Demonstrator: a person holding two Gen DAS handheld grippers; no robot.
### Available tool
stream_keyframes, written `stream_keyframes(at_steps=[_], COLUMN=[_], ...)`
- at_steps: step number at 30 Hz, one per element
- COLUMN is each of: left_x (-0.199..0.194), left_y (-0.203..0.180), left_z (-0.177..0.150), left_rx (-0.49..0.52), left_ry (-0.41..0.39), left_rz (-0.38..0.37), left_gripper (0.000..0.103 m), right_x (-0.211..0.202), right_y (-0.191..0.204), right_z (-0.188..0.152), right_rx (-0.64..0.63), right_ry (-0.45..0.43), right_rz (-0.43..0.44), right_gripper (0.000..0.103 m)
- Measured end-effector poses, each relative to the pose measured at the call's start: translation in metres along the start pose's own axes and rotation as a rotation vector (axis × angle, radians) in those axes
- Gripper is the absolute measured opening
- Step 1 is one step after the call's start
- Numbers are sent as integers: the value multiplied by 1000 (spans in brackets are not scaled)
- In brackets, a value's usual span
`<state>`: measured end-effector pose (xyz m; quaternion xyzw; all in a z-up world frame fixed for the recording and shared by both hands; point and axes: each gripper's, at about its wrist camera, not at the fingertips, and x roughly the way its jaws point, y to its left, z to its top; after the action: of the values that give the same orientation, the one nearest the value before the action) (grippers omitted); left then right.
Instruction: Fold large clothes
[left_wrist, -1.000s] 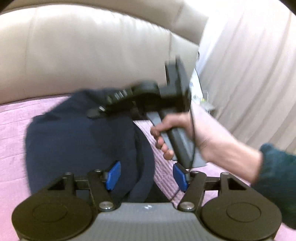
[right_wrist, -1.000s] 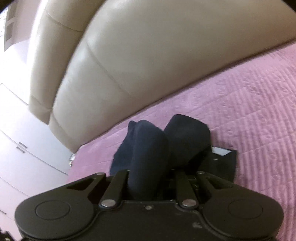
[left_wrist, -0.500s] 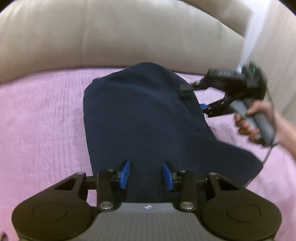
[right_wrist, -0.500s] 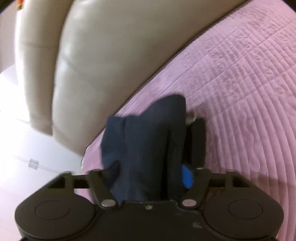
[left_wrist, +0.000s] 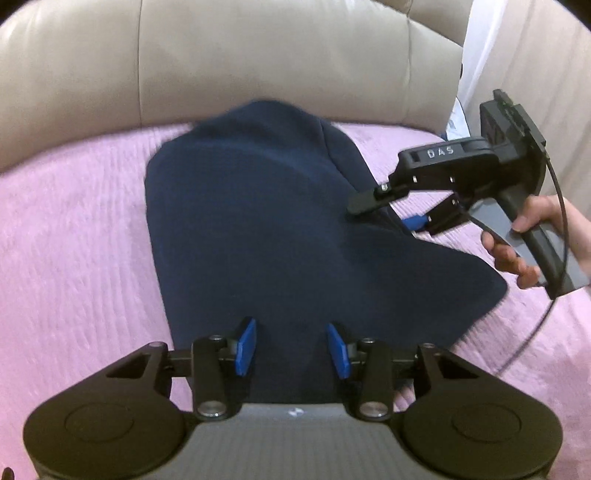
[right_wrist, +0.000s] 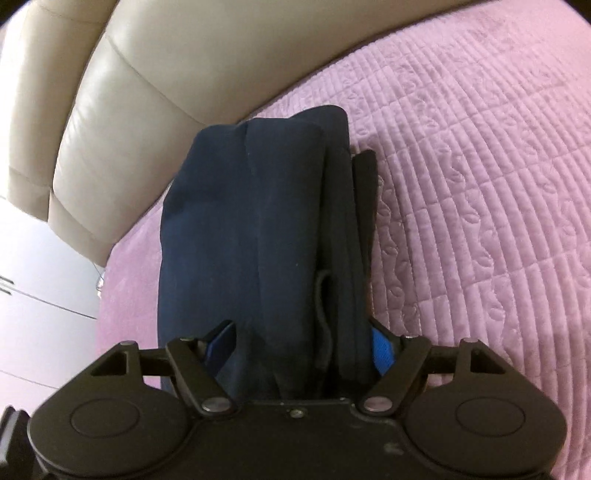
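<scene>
A folded navy garment (left_wrist: 266, 229) lies on the pink quilt (left_wrist: 74, 236). My left gripper (left_wrist: 291, 349) is open over the garment's near edge, its blue pads apart with cloth between them. My right gripper (left_wrist: 384, 212) shows at the garment's right side in the left wrist view, its jaws apart around the cloth edge. In the right wrist view the garment (right_wrist: 258, 240) fills the gap of the right gripper (right_wrist: 299, 347), which is open around the thick folded layers.
A beige leather headboard (left_wrist: 258, 62) runs along the far side of the bed. A pale curtain (left_wrist: 535, 55) hangs at the right. White drawers (right_wrist: 33, 295) stand beside the bed. The quilt (right_wrist: 480, 184) stretches to the right.
The right gripper carried the cloth to the right and down onto the bed, and its jaws opened. The garment now lies flatter. The left gripper's jaws narrowed from a second ago.
</scene>
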<state>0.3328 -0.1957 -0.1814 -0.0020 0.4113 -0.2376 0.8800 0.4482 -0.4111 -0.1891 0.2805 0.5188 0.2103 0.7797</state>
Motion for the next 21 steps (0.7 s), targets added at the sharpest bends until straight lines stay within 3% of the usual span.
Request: stream_keyframes(at_steps=[8, 9, 10, 11, 12, 16, 21], left_x=[2, 2, 1, -1, -1, 2, 11], left_y=[1, 1, 1, 0, 1, 6, -5], left_z=[-5, -6, -7, -7, -8, -6, -3], left_rx=[1, -1, -1, -2, -5, -27, 17], left_ry=[11, 10, 9, 7, 5, -10, 8], left_rz=[-9, -10, -10, -9, -12, -36, -57], left_gripper=[44, 44, 44, 44, 44, 45, 42], right_x=[1, 0, -3, -2, 2, -22, 11], right_y=[50, 55, 60, 68, 69, 53, -22], right_z=[-23, -28, -36, -42, -44, -29, -11], right_rx=[-332, -381, -447, -526, -559, -440, -162], right_ry=[-121, -146, -173, -197, -206, -292, -174], right_rz=[-101, -114, -133, -174, -177, -72, -32], right_gripper=[88, 84, 39, 24, 24, 18, 20])
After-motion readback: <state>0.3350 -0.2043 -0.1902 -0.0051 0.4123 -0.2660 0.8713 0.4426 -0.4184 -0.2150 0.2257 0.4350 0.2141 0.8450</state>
